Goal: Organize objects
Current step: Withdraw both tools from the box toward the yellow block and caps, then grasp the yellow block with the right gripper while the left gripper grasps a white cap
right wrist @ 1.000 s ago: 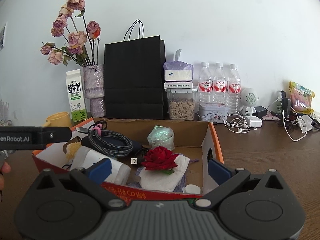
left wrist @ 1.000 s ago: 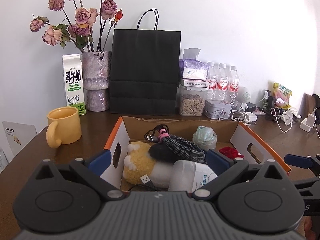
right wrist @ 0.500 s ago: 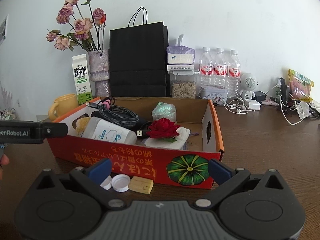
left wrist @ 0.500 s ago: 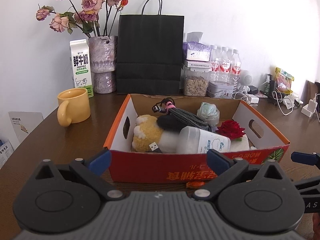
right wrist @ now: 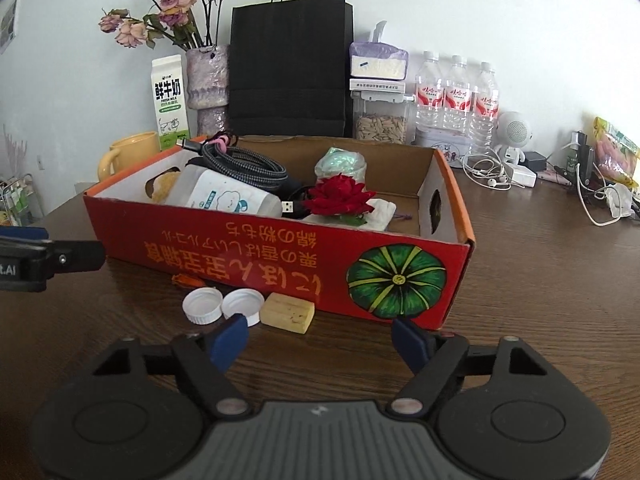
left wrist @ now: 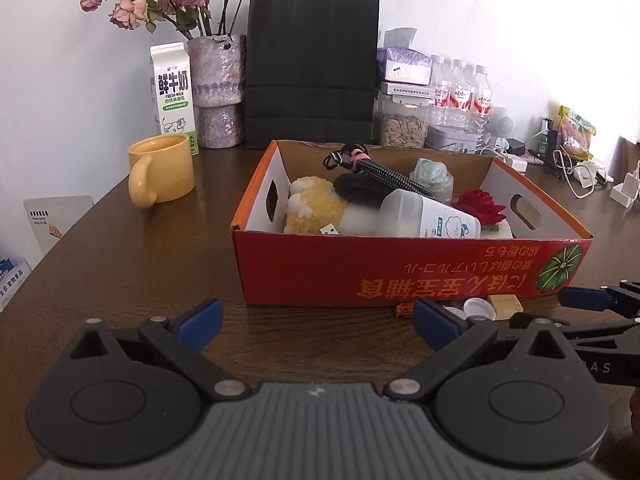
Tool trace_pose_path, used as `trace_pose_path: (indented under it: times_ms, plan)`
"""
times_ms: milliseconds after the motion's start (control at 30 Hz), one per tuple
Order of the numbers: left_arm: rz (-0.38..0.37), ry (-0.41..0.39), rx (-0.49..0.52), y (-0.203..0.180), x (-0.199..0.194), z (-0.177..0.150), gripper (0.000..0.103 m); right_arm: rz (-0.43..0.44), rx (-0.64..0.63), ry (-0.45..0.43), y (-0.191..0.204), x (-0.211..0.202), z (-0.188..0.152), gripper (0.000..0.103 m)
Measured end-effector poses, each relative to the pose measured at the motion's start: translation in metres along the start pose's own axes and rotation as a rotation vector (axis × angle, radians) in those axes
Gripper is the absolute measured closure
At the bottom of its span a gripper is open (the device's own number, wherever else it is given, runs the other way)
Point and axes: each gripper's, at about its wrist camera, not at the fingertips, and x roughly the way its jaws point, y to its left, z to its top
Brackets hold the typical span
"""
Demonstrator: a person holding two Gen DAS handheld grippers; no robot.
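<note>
Cardboard box (right wrist: 260,248), red, lies long axis crosswise beyond both grippers' fingers, its orange lettering upside down beside a green pumpkin print. Right gripper (right wrist: 320,338) is closing on nothing; the tan block (right wrist: 286,313) sits just beyond. Left gripper (left wrist: 316,322) gapes, released.

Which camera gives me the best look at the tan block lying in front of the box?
The right wrist view. The tan block lies whole and unobstructed on the table beside two white caps, just ahead of the right gripper, whose jaws are closing with nothing between them. The left wrist view shows it small, partly hidden behind that gripper's finger.
</note>
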Motion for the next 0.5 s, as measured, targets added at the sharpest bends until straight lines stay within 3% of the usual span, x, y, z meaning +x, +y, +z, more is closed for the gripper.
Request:
trace_pose_path:
  times_ms: [100,300,500]
  plan:
    - [-0.001,0.006,-0.004,0.001,0.001,-0.002,0.0,0.004,0.008,0.017,0.004,0.008,0.003,0.045]
    - [-0.009,0.007,-0.009,0.002,0.002,-0.002,0.0,0.001,0.015,0.045,0.008,0.019,0.004,0.057]
    - [-0.023,0.017,-0.011,0.0,0.006,-0.004,0.0,0.032,0.019,0.039,0.011,0.02,0.006,0.057]
